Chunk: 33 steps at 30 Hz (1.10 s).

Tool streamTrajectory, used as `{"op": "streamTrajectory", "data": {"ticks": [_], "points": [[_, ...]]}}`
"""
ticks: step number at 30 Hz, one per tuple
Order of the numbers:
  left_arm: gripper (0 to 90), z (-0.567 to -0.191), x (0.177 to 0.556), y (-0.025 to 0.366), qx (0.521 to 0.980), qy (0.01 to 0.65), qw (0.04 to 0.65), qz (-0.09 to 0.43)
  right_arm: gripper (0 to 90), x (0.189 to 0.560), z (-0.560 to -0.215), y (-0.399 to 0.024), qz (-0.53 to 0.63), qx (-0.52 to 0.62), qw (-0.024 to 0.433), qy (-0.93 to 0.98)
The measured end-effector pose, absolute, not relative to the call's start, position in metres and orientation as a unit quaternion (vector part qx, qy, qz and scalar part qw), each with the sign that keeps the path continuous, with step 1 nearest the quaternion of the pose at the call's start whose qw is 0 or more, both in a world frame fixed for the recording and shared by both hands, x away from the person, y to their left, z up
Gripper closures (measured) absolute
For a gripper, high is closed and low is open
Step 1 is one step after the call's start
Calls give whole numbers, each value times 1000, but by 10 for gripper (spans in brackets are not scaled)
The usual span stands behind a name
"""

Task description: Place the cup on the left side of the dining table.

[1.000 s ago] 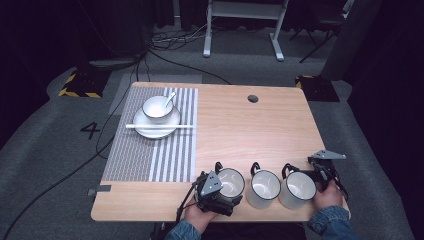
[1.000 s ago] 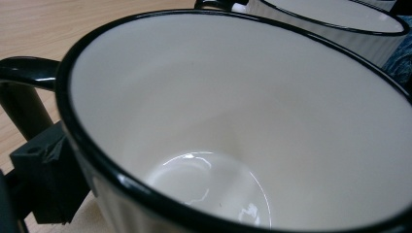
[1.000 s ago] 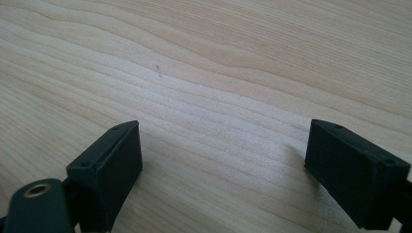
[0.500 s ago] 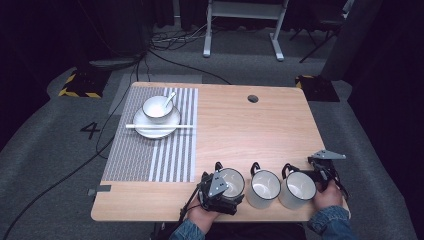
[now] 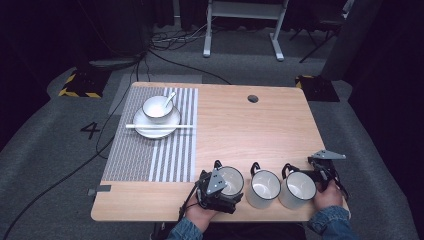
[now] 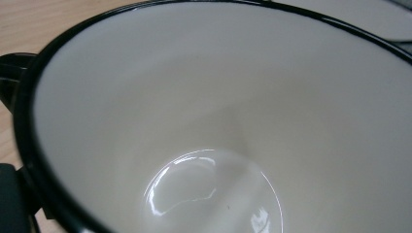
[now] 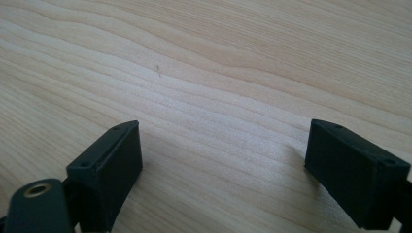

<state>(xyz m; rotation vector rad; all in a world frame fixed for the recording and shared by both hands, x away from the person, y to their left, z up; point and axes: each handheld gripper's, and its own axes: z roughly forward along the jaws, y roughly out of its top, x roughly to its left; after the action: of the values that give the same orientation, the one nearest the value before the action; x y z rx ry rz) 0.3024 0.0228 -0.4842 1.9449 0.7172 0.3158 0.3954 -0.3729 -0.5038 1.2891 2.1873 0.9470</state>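
Three white enamel mugs with black rims stand in a row near the bottom edge of the wooden table [image 5: 260, 125], in the lower middle of the high view, and we hold a gripper at each end of that row. Our left gripper [image 5: 216, 187] sits at the leftmost mug [image 5: 231, 179], low in the frame and just left of centre; from the left gripper view we look straight down into that mug [image 6: 233, 126], its pale inside and glossy bottom spread across the frame, a bit of its black handle at the left edge. We cannot tell from either picture whether the left gripper's jaws are closed on the rim or merely close to it. The middle mug [image 5: 263, 187] stands just beside the first, and the rightmost mug [image 5: 299, 189] just beside that, their handles turned toward the upper left. Our right gripper [image 5: 322, 172] rests at the lower right, right next to the rightmost mug; in the right gripper view [image 7: 223, 165] its two black jaws stand wide apart over bare wood with nothing between them. In the upper left of the high view a striped placemat [image 5: 150, 150] carries a white plate [image 5: 150, 129], with a small bowl [image 5: 156, 107] and spoon [image 5: 170, 98] on it and a pair of chopsticks [image 5: 160, 126] laid across.
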Motion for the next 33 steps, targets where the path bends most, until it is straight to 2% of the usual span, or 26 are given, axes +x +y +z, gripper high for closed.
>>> {"op": "streamTrajectory", "data": {"ticks": [12,18,28,33], "points": [[27,-455,310,46,792,301,514,131,136,395,-504,-373,342,464,214,789],[27,-440,313,58,789,304,512,155,136,395,-504,-373,341,464,214,789],[27,-422,323,77,779,327,511,157,136,395,-504,-373,342,464,214,788],[27,-413,328,87,777,330,507,176,136,395,-504,-373,342,464,215,788]]}}
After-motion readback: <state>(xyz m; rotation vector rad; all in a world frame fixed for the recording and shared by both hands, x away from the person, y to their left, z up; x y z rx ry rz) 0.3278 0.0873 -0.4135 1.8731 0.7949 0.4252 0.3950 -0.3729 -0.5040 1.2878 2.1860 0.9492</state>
